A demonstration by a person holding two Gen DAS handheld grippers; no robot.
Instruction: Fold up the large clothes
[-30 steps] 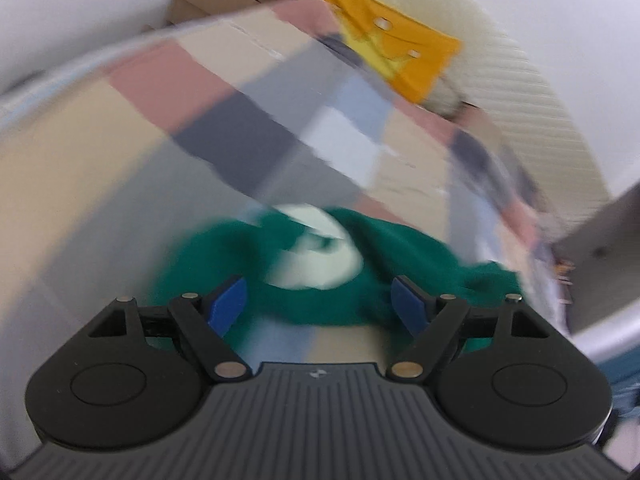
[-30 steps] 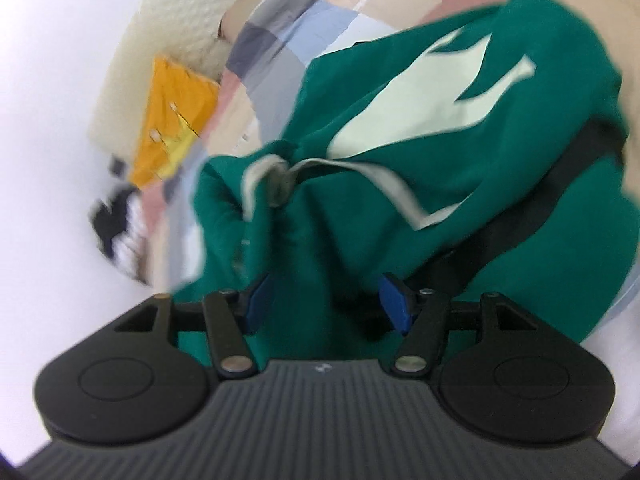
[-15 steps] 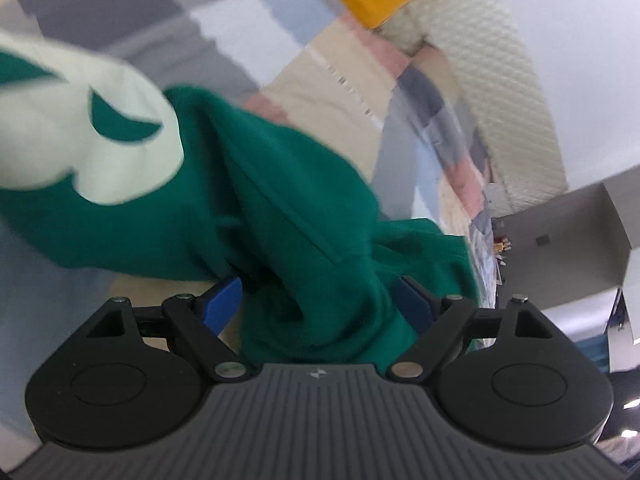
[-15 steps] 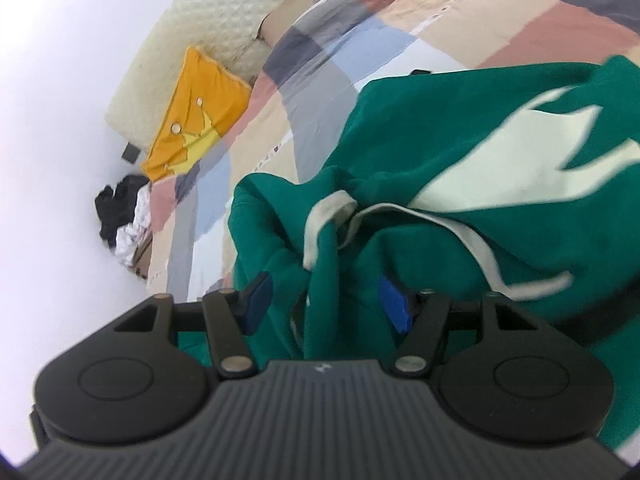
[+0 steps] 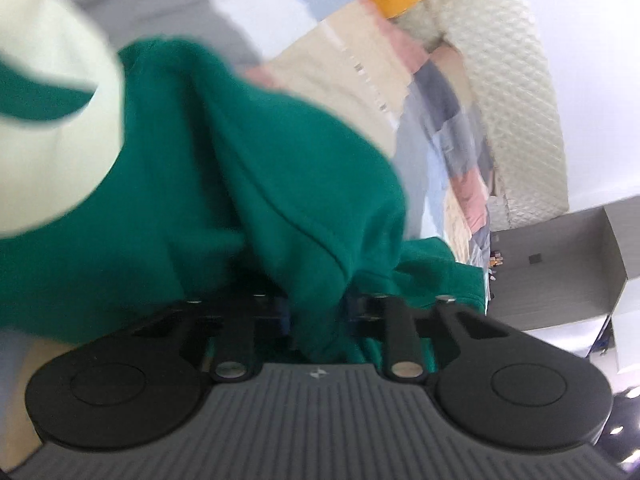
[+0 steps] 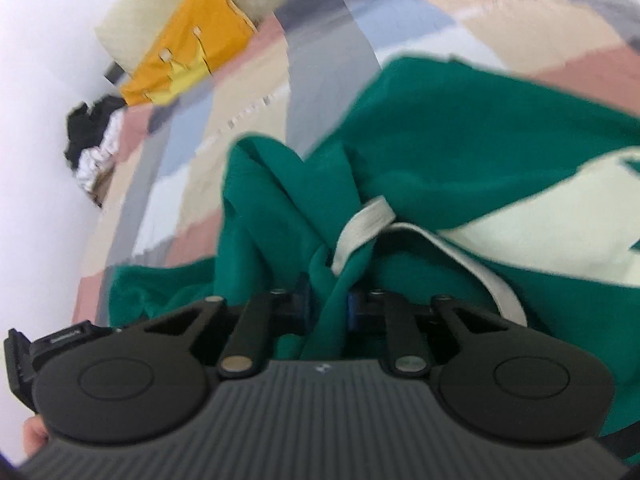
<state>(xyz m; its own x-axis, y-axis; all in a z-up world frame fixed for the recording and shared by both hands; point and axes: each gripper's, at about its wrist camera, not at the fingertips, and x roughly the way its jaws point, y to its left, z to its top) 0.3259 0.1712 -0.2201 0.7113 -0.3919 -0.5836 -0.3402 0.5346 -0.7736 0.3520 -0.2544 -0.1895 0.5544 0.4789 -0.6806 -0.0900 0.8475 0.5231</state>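
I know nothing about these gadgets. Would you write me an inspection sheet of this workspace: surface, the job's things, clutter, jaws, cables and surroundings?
Surface: bed with a patchwork quilt in pink, beige, grey and blue.
Job's things: green sweatshirt with a pale print, bunched up, not folded.
Clutter: orange cushion near the headboard; heap of black and white clothes at the bed's edge.
Jaws: left gripper shut on a green fold; right gripper shut on another fold beside the pale collar band. Both have just been closing.
Cables: nothing seen.
Surroundings: cream quilted headboard, white wall, grey open box.
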